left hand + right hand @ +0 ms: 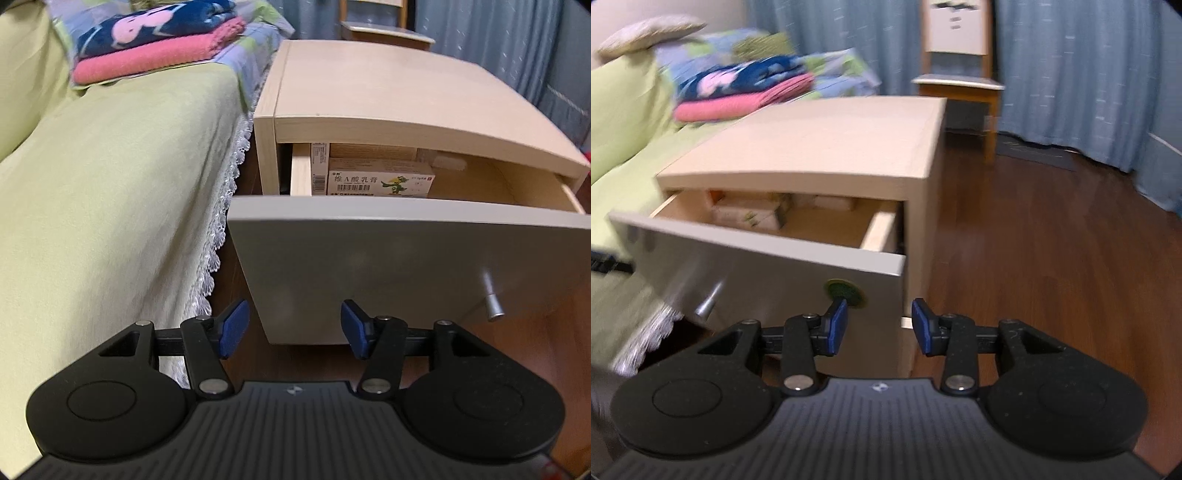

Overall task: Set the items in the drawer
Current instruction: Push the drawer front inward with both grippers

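The nightstand's drawer [406,258] stands pulled out, its grey front facing me, with a metal knob [491,299] at the right. Inside lie medicine boxes [380,181], one white and yellow with a green cartoon bird. My left gripper [293,328] is open and empty, low in front of the drawer front. In the right wrist view the same drawer [768,266] shows blurred boxes [750,216] inside. My right gripper [879,326] is open and empty near the drawer front's right corner, beside a green and yellow sticker [846,291].
A bed with a green sheet [110,206] and lace trim lies left of the nightstand [369,85]. Folded pink and blue towels [155,40] rest on it. A wooden chair [956,81] and blue curtains [1071,74] stand behind. Brown wood floor [1034,240] spreads to the right.
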`<state>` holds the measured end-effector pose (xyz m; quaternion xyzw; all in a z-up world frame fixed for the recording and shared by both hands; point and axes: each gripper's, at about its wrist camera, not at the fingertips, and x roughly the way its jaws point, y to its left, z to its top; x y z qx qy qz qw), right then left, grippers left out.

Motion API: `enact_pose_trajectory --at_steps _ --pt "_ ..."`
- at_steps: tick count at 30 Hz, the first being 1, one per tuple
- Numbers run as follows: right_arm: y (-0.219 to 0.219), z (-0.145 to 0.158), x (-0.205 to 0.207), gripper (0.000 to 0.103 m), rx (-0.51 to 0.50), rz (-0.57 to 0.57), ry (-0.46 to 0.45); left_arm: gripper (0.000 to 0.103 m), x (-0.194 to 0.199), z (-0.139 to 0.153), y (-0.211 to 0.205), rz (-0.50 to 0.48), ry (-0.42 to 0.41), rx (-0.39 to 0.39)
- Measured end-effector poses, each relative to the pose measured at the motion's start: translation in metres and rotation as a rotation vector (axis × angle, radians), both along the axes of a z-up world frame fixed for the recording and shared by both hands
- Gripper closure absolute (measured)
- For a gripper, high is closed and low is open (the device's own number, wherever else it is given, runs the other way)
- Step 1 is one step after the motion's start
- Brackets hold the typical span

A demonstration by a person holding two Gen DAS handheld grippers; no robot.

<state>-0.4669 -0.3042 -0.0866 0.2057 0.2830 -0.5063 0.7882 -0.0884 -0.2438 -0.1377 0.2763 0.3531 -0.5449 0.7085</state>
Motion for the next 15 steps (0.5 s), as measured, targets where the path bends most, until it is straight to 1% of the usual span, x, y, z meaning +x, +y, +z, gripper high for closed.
enact_pose_trajectory --at_steps 1,4,8,11,13,15 --pt "0.006 0.001 0.0 0.069 0.005 -0.016 -0.013 0.044 -0.005 0.002 0.005 0.002 0.005 -0.004" --pt "0.024 0.002 0.001 0.068 0.03 -0.057 -0.056 0.044 -0.027 0.009 0.017 -0.031 -0.003 -0.022" --pt "0.043 -0.003 0.024 0.068 0.081 0.006 -0.112 0.043 -0.058 0.018 0.018 -0.105 -0.013 -0.061" --pt "0.048 -0.003 0.049 0.069 0.055 0.053 -0.097 0.043 -0.078 0.018 0.011 -0.149 -0.038 -0.079" --pt "0.045 -0.004 0.062 0.069 0.048 0.052 -0.119 0.043 -0.086 0.016 0.006 -0.15 -0.057 -0.09" --pt "0.042 -0.005 0.072 0.069 0.053 0.041 -0.138 0.043 -0.089 0.012 0.001 -0.13 -0.069 -0.093"
